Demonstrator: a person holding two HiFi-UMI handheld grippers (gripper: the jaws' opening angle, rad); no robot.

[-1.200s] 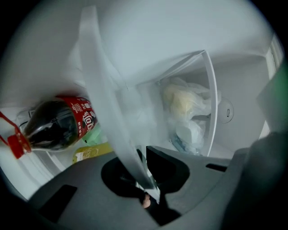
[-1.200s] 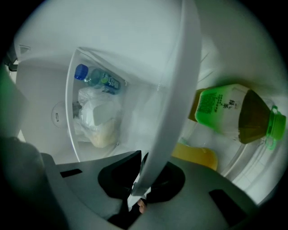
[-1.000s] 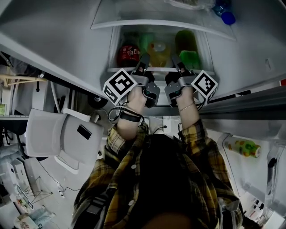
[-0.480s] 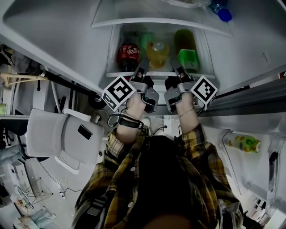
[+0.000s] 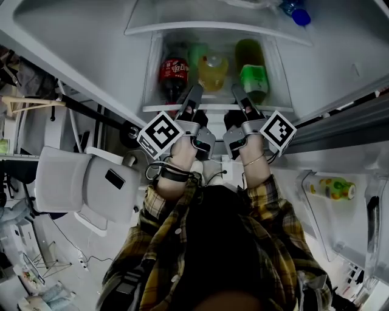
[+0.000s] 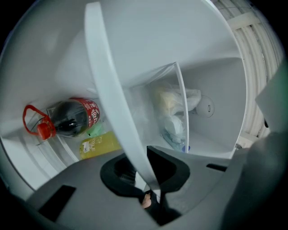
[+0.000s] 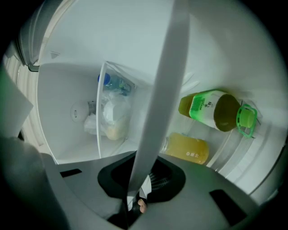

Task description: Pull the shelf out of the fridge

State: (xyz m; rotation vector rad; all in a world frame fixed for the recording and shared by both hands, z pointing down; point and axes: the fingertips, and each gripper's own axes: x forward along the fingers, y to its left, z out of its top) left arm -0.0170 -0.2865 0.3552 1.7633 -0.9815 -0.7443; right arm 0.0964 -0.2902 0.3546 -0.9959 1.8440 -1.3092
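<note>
White plastic: front rim of the shelf [image 5: 159,108]; a flat strip passing between the jaws of both grippers.
Shelf location: inside the fridge [image 5: 79,42], spanning wall to wall, below the upper shelf [image 5: 213,27].
Left gripper [image 5: 193,98]: clenched on the rim, left of centre, one jaw on each face of the strip.
Right gripper [image 5: 240,97]: clenched on the rim, right of centre, same hold.
Gripper spacing: side by side, near each other, not touching; both point into the fridge.
Cola bottle [image 5: 172,76]: lying behind the rim at the left, red cap toward the front.
Juice bottle [image 5: 213,70]: lying at the centre, between the other two.
Tea bottle [image 5: 252,74]: lying at the right, green cap toward the front.
Bottle level: in both gripper views all three sit on the side of the rim away from the upper shelf.
Upper shelf load: a clear bag [image 6: 173,112] and a blue-capped bottle [image 5: 295,11].
Door [image 5: 358,231]: open at the right, with a door bottle [image 5: 331,188] in its bin.
</note>
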